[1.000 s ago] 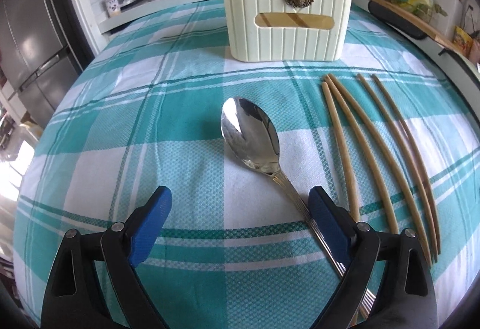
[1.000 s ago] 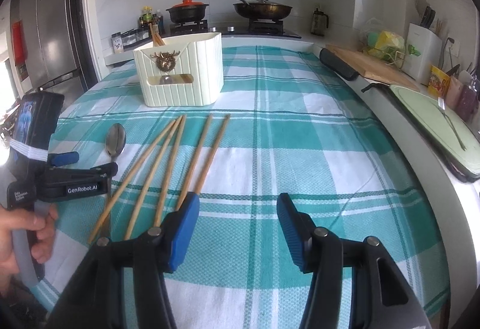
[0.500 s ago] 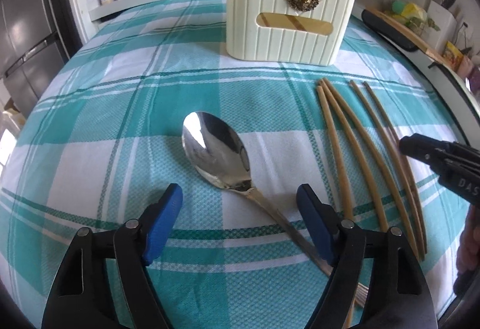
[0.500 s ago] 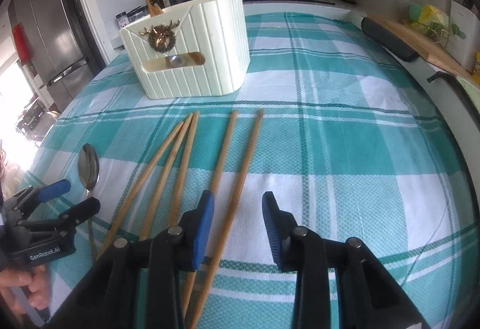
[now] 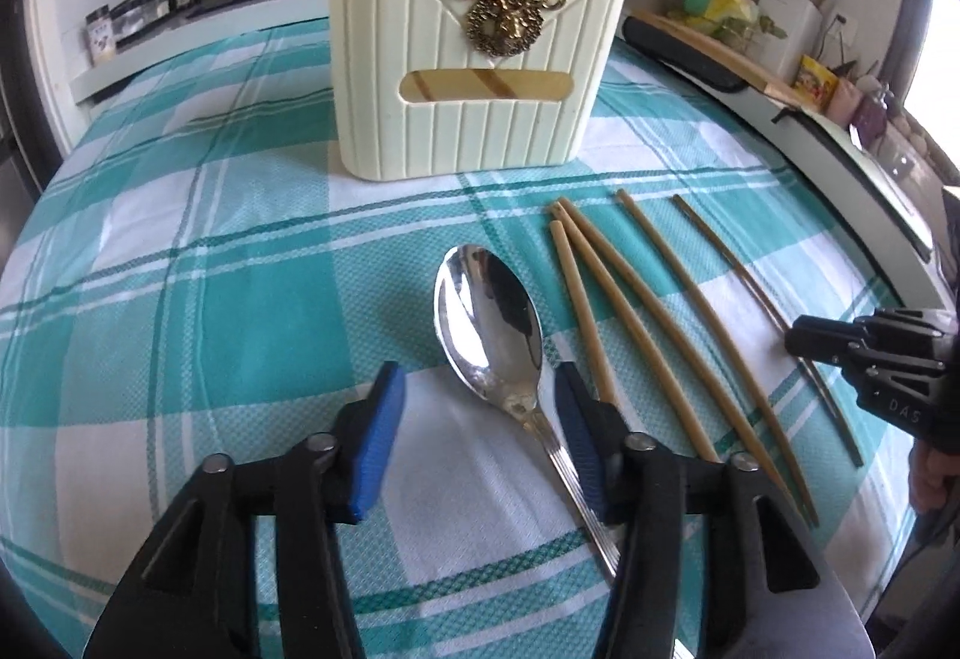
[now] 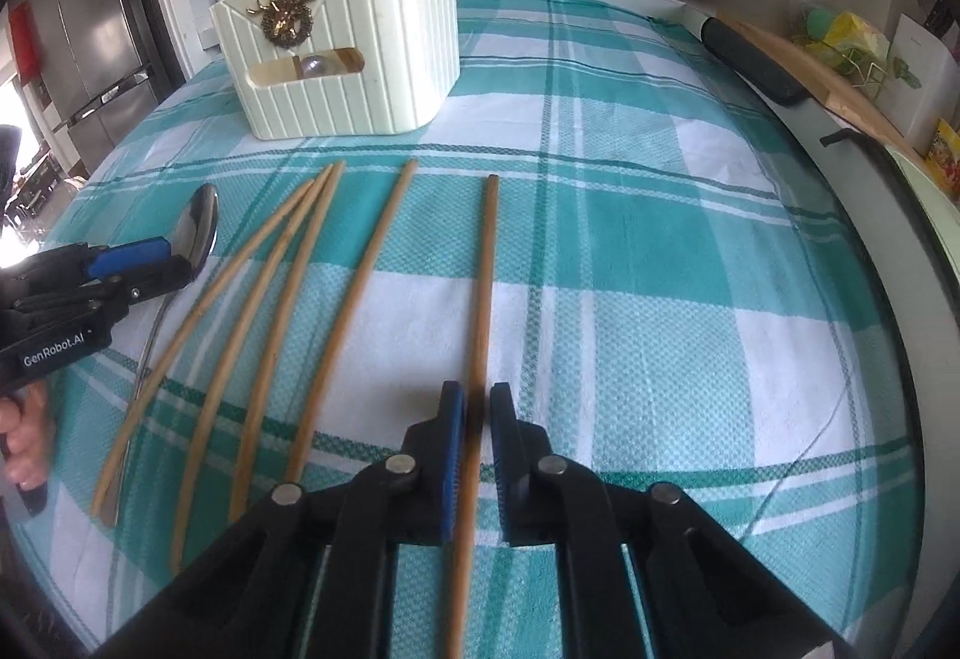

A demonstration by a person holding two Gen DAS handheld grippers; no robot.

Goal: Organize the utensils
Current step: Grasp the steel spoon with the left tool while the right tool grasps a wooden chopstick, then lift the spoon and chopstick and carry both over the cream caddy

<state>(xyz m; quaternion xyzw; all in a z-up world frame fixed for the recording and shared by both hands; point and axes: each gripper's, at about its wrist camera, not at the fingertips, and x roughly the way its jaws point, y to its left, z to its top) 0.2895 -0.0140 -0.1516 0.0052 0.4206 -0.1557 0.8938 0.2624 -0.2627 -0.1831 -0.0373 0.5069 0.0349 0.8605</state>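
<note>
the right gripper (image 6: 477, 407) fingers are closing around the rightmost chopstick (image 6: 485, 287), thin, stiff and light, lying between them near its lower end. the left gripper (image 5: 474, 413) fingers are closing too, not yet touching the slick metal spoon (image 5: 489, 323), whose neck lies between them on the surface (image 5: 210, 269).

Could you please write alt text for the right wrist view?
The right gripper is closing on the rightmost chopstick, which lies on a teal checked cloth. Four more chopsticks lie to its left, the left gripper meets a spoon there, and a cream holder stands behind.
</note>
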